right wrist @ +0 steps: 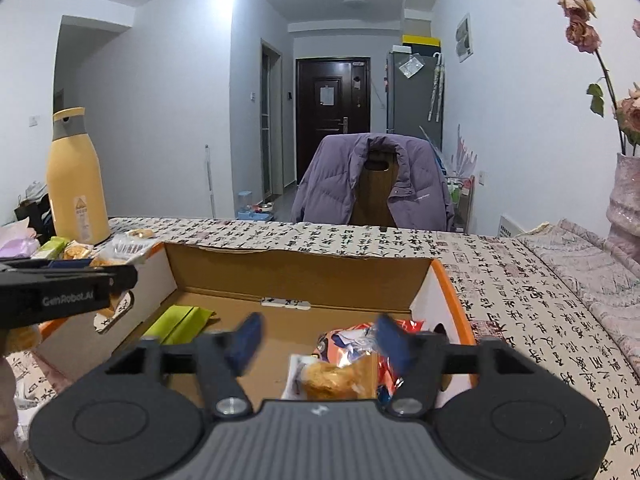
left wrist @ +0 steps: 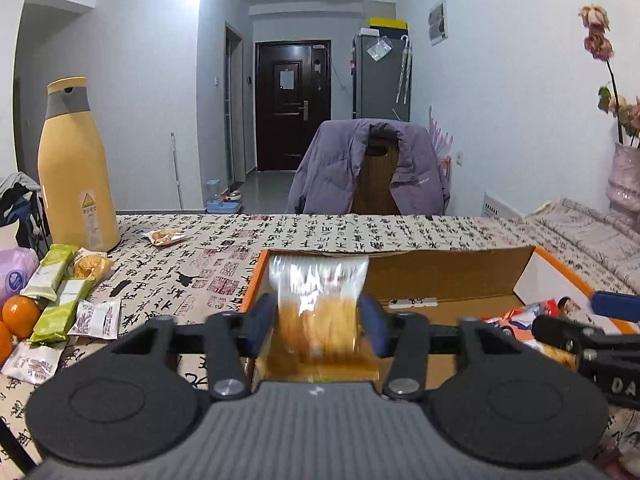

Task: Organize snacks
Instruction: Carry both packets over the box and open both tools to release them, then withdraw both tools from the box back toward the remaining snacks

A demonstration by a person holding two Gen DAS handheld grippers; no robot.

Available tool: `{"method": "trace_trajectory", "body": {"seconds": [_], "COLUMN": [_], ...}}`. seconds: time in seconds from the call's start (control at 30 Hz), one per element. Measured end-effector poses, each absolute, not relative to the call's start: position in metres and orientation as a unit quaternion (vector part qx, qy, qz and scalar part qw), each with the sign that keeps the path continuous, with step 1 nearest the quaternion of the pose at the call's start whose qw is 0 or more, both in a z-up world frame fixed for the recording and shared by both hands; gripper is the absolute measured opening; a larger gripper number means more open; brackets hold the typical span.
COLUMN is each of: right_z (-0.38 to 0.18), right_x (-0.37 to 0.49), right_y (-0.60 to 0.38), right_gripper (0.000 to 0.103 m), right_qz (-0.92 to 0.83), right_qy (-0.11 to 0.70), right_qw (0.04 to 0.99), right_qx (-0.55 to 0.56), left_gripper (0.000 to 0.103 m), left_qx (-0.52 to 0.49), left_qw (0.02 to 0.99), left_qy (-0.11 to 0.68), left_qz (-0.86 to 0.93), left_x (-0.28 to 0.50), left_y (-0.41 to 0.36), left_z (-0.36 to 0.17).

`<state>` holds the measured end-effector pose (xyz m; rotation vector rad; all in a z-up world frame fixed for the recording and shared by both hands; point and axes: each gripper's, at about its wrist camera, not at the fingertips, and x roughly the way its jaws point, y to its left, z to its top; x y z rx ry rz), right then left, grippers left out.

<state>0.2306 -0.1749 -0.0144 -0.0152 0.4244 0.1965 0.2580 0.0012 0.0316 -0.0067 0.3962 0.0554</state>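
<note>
Both grippers hang over the open cardboard box [right wrist: 304, 268] on the calligraphy tablecloth [left wrist: 320, 232], each tilted down into it so a snack can fall inside; reading from the left, the yellow bottle [left wrist: 76, 168] stands at the table's far left corner, and in front of it lie the snacks not yet sorted: green bars [left wrist: 56, 292], white packets [left wrist: 96, 318], a clear-wrapped pastry [left wrist: 90, 264], with oranges [left wrist: 20, 316] at the edge, and one lone packet [left wrist: 166, 237] farther out on the cloth. Next comes the left gripper [left wrist: 320, 320], positioned over the box's left end; a clear-wrapped pastry packet [left wrist: 320, 304] sits between its blue pads [left wrist: 262, 320], blurred, and the jaws look parted just wider than the wrapper, so I judge it is being let go rather than squeezed, though pad contact is hard to rule out in the blur. Inside the box a green packet [right wrist: 180, 322] already lies on the floor toward the left. Farther right, the right gripper [right wrist: 320, 340] stands with its jaws wide apart and nothing between them; directly beneath lies a pastry in clear wrap [right wrist: 336, 378] on an orange-and-white bag [right wrist: 360, 340], which suggests a drop just completed. Beyond the table, a purple jacket [right wrist: 372, 180] drapes a chair, and dried flowers in a vase [right wrist: 624, 200] stand at far right.
</note>
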Motion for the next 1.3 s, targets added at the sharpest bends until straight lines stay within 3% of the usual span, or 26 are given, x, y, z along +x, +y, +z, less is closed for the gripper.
{"method": "trace_trajectory", "body": {"seconds": [0.03, 0.1, 1.3], "right_z": [-0.014, -0.013, 0.031], "right_x": [0.23, 0.228, 0.185], "right_y": [-0.176, -0.18, -0.185], "right_gripper": [0.096, 0.103, 0.103], "right_qz": [0.096, 0.096, 0.083], "right_qy": [0.207, 0.203, 0.152], "right_qw": [0.974, 0.974, 0.985], "right_qx": [-0.005, 0.002, -0.016], "left_gripper": [0.087, 0.103, 0.103], "left_qx": [-0.006, -0.012, -0.011], "left_qw": [0.981, 0.984, 0.99], "left_qy": [0.191, 0.173, 0.136], "left_qz": [0.031, 0.043, 0.04], "left_x": [0.256, 0.251, 0.22], "left_y": [0.002, 0.003, -0.006], "left_z": [0.032, 0.035, 0.066]}}
